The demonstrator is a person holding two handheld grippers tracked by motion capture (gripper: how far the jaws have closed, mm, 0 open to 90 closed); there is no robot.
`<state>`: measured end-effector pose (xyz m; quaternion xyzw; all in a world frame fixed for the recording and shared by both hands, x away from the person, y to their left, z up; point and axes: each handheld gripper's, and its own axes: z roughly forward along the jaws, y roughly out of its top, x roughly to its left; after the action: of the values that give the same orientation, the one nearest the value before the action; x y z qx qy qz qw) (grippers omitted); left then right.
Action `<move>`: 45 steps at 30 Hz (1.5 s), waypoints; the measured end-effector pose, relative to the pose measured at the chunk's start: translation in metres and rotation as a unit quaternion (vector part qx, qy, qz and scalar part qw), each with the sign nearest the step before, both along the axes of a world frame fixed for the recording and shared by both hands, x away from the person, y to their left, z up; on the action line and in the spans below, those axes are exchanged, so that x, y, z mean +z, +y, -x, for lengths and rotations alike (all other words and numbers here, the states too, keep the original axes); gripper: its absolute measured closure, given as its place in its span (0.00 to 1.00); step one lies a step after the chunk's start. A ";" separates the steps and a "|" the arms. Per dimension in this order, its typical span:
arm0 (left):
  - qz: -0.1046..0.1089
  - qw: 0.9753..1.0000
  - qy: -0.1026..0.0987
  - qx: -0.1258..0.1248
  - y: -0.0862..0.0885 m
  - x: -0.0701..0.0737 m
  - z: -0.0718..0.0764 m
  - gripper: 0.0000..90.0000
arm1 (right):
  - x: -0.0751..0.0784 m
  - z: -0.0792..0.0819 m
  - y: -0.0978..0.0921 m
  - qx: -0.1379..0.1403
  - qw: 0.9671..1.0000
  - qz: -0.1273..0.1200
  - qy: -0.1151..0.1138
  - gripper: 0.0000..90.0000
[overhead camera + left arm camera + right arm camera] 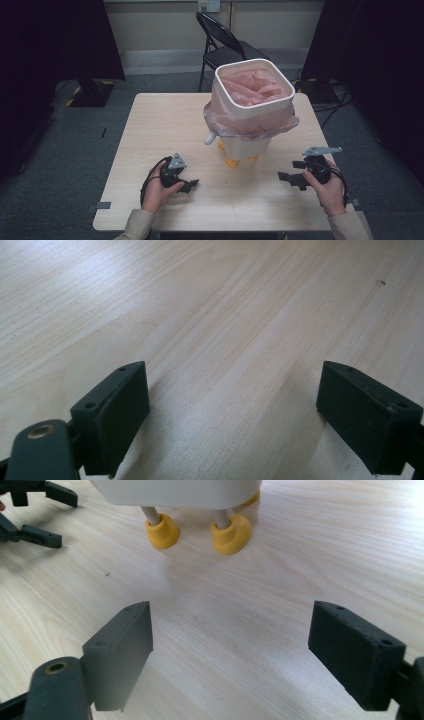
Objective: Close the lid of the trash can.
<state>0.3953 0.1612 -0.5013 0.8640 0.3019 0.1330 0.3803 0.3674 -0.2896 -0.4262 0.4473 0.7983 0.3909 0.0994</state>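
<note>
Both claws, left (191, 186) and right (289, 180), gape, flanking the white bin (252, 105).

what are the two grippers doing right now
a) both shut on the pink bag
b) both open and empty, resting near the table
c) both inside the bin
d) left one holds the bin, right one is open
b: the left gripper and right gripper sit apart from the bin, and each gripper view shows its jaws spread wide over bare table with nothing between them.
</note>
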 end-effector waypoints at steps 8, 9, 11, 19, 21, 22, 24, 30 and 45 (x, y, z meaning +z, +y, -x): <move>0.000 1.000 0.000 0.000 0.000 0.000 0.000 0.14 | -0.007 0.003 -0.004 -0.004 1.000 -0.001 0.006 0.20; 0.000 1.000 0.000 0.000 0.000 0.000 0.000 0.14 | -0.009 0.003 -0.004 -0.002 1.000 -0.001 0.007 0.20; 0.000 1.000 0.000 0.000 0.000 0.000 0.000 0.14 | -0.009 0.003 -0.005 -0.004 1.000 0.000 0.009 0.19; 0.000 1.000 0.000 0.000 0.000 0.000 0.000 0.14 | -0.016 0.007 -0.010 -0.009 1.000 0.004 0.015 0.19; 0.000 1.000 0.000 0.000 0.000 0.000 0.000 0.14 | -0.018 0.008 -0.012 -0.011 1.000 0.004 0.014 0.19; 0.000 1.000 0.000 0.000 0.000 0.000 0.000 0.14 | -0.018 0.008 -0.012 -0.011 1.000 0.004 0.014 0.19; 0.000 1.000 0.000 0.000 0.000 0.000 0.000 0.14 | -0.020 0.008 -0.013 -0.011 1.000 0.003 0.015 0.19; 0.000 1.000 0.000 0.000 0.000 0.000 0.000 0.14 | -0.023 0.011 -0.017 -0.017 1.000 0.005 0.014 0.20; 0.000 1.000 0.000 0.000 0.000 0.000 0.000 0.14 | -0.035 0.018 -0.029 -0.026 0.999 0.010 0.019 0.19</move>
<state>0.3953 0.1612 -0.5014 0.8639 0.3020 0.1330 0.3804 0.3494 -0.3186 -0.4608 0.4742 0.7922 0.3713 0.0986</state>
